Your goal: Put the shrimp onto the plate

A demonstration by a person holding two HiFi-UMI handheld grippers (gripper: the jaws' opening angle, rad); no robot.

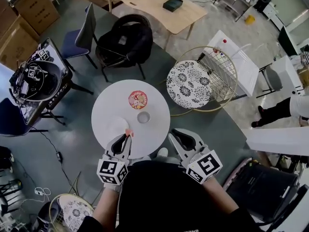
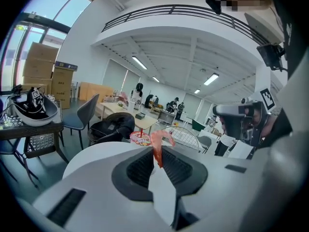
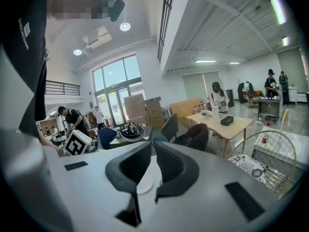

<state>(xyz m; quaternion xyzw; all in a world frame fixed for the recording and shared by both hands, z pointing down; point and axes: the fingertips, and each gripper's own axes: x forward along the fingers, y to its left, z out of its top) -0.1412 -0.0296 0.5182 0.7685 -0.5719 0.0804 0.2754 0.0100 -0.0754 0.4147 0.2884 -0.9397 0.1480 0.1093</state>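
Left jaws (image 1: 126, 137) are clamped on the shrimp (image 1: 130, 132). It's only a thin pinch low on the body, and most of it sticks up past the tips. Right jaws (image 1: 177, 137) are closed with nothing between them, parked well to the right of the plate (image 1: 117, 127).

The shrimp is in the air at the plate's near-right rim, not over its middle.

Risks as I see them:
- The grip is shallow. A wrist roll or a bump could make the shrimp pivot or slip out early.
- Releasing here likely drops it on the rim or on the table (image 1: 104, 103). The plate is white on white, so the edge is hard to judge.
- Overreach past the plate and I clip the small bowl (image 1: 143, 117) just beyond it, or the round printed pack (image 1: 138, 99) further beyond.
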